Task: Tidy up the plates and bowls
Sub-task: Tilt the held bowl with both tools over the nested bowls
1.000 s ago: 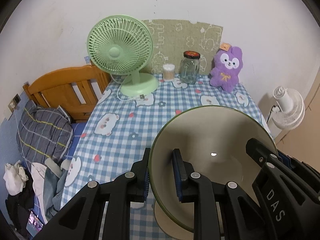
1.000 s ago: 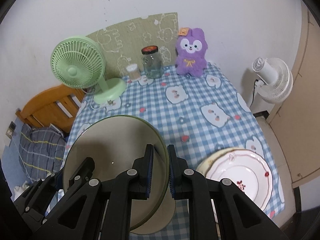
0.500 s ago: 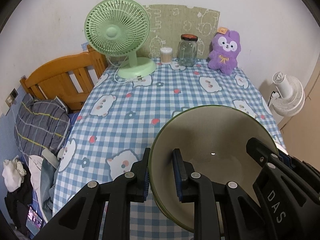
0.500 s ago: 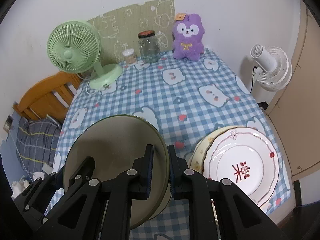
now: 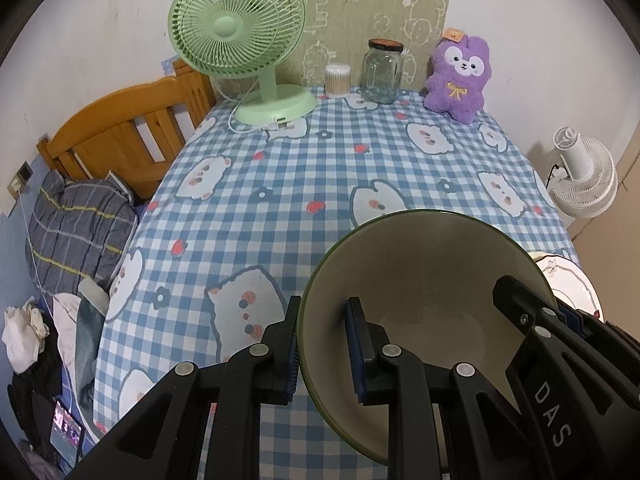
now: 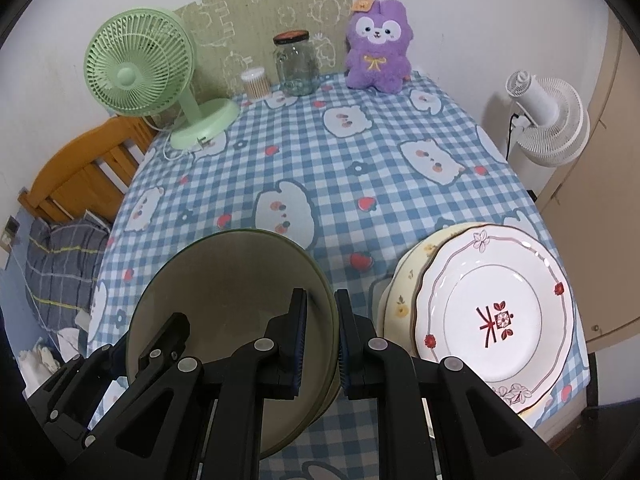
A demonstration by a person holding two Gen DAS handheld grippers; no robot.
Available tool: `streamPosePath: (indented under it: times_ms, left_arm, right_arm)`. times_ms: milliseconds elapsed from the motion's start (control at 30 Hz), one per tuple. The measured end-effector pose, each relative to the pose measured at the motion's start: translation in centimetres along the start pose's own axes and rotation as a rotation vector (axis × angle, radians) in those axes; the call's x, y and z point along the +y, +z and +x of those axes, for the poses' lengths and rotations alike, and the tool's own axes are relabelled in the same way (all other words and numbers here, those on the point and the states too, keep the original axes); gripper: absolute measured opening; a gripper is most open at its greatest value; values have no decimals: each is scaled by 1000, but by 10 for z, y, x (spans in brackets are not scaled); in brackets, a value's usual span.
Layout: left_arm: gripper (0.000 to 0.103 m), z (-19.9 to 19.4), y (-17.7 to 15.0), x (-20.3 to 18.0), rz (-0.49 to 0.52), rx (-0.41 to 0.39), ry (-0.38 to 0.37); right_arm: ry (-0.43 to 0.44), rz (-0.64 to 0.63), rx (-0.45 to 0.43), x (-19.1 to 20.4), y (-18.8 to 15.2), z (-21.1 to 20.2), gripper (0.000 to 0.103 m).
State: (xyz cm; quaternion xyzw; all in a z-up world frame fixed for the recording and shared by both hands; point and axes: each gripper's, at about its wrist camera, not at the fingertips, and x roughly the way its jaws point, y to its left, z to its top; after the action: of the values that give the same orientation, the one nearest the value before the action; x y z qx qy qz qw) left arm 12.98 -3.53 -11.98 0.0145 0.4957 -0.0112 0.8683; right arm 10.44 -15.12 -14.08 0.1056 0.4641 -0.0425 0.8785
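Observation:
A cream bowl with a dark green rim is held above the checked tablecloth by both grippers. My left gripper is shut on its left rim, one finger inside and one outside. My right gripper is shut on its right rim; the bowl also shows in the right wrist view. A white plate with red flowers lies on a yellow flowered plate at the table's near right. Its edge shows in the left wrist view.
At the table's back stand a green desk fan, a cotton-swab tub, a glass jar and a purple plush toy. A wooden bed frame is on the left, a white floor fan on the right.
Both grippers with the bowl have risen and pulled back from the table's back. More of the tablecloth and the plate stack now shows. The grips are unchanged.

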Motion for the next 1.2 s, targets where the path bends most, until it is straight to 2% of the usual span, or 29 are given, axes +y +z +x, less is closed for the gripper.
streamPosePath:
  times_ms: [333, 800, 1000, 1200]
  left_arm:
    - [19, 13, -5, 3, 1, 47, 5]
    - [19, 22, -4, 6, -11, 65, -6]
    - [19, 29, -5, 5, -21, 108, -34]
    - [19, 23, -4, -1, 23, 69, -9]
  right_arm:
    - [0, 2, 43, 1, -6, 16, 17]
    - [-19, -8, 33, 4, -2, 19, 17]
    - [-49, -29, 30, 2, -3, 21, 17]
    - [-49, -42, 49, 1, -3, 22, 17]
